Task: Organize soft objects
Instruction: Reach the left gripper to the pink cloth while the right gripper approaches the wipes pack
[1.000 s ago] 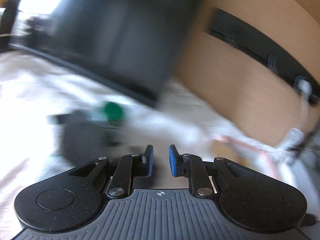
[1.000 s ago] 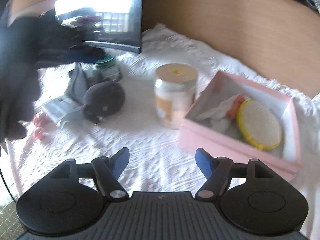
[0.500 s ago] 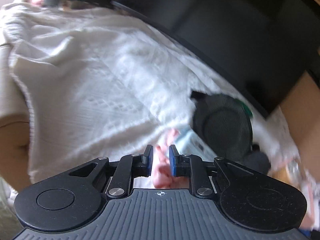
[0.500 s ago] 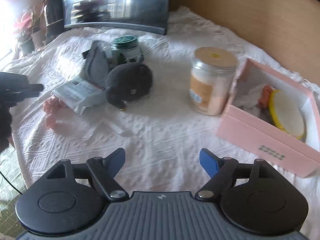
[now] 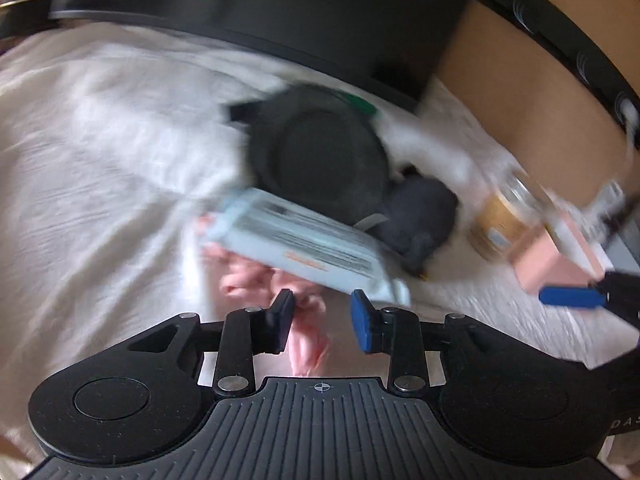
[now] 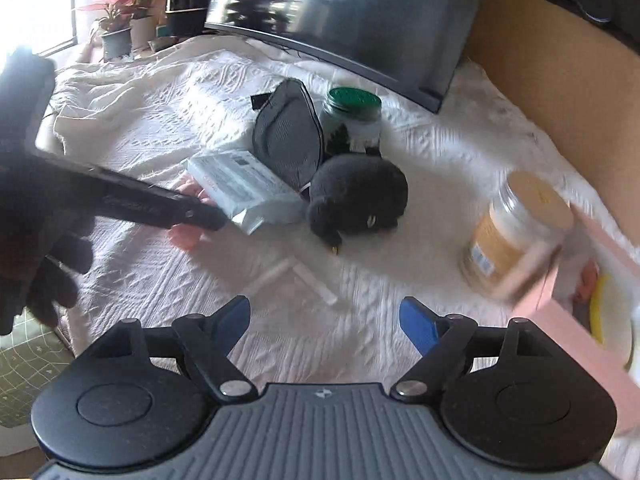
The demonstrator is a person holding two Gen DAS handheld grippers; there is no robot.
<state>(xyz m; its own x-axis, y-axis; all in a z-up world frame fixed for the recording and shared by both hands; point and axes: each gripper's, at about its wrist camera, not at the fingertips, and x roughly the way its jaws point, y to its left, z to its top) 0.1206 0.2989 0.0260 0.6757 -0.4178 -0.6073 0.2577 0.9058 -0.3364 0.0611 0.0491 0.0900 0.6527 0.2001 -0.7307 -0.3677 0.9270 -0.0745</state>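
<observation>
- Left gripper (image 5: 322, 322) angled down over the pink soft thing (image 5: 276, 280), jaws opening; the pink thing sits between the pads, not pinched.
- In the right wrist view, a dark-gloved hand (image 6: 36, 224) carries that gripper; its fingers reach under the white packet (image 6: 240, 184).
- Right gripper (image 6: 324, 322) hovers over bare cloth, jaws spread wide, nothing between them.
- Half a second ago the left jaws were nearly closed; now parted. The pink box (image 6: 576, 344) has slid further right in the right view.
- Dark plush (image 6: 358, 200) lies just beside the packet; grey pouch (image 6: 288, 136) and green-lidded jar (image 6: 354, 120) behind.
- White textured cloth (image 6: 160, 92) covers the surface; monitor (image 6: 360, 20), potted plants (image 6: 116, 12) at back.
</observation>
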